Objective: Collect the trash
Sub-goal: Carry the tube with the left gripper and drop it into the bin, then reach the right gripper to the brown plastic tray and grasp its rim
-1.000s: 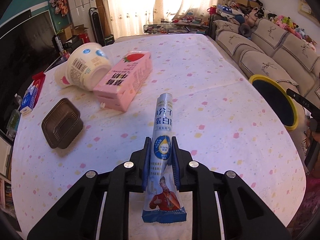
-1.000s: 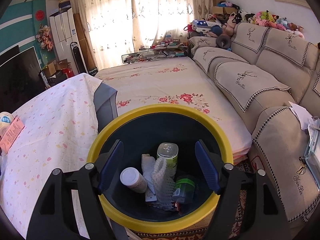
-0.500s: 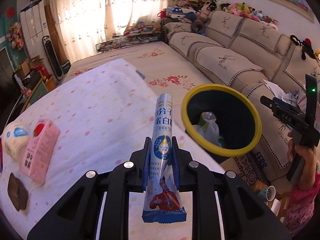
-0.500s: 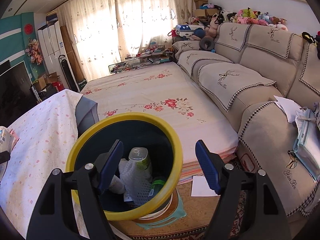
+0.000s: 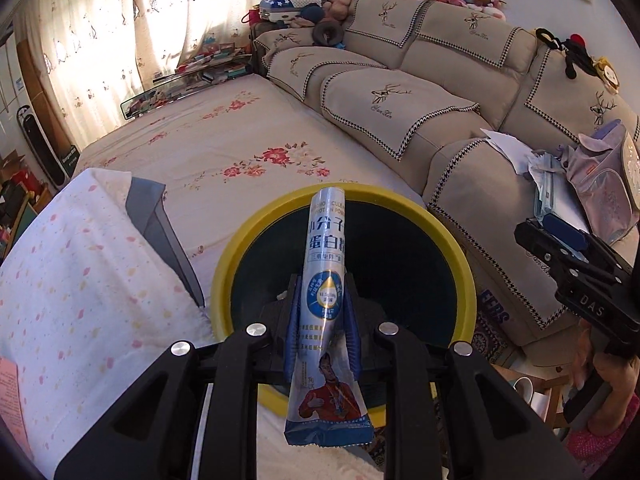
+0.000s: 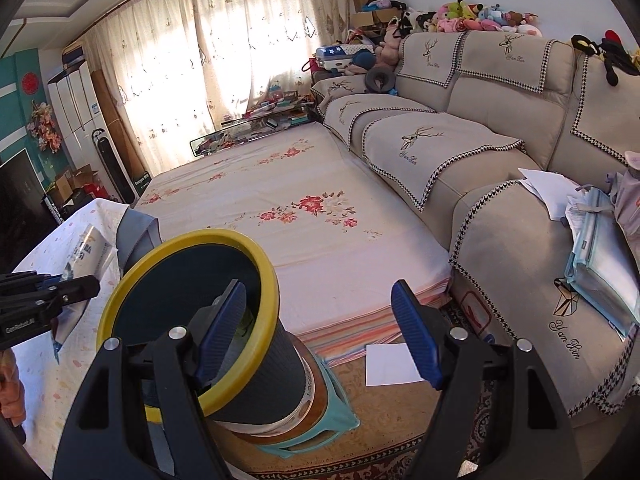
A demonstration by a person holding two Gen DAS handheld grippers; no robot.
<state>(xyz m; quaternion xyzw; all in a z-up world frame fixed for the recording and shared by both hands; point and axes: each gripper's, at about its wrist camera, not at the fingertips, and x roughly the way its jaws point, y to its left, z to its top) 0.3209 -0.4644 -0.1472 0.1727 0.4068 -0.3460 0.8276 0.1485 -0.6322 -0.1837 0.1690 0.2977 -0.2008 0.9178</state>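
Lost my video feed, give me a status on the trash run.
Left tongs shut on protein powder sachet, over the yellow-rimmed bin. Right tongs open, empty, beside the bin. Nothing blocking the mouth.

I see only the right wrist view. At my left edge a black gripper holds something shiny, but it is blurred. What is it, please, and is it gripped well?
Observer: It is a long silver-and-blue foil sachet. The left gripper has its jaws shut on the sachet's lower half.
Operator: Is it above the bin?
Observer: In the left wrist view its top overlaps the mouth of the dark round bin with the yellow rim, so it seems to be above it or very close.
Operator: Does my right gripper block the way?
Observer: It seems not. In that view the right gripper is off to the bin's side, outside the rim.
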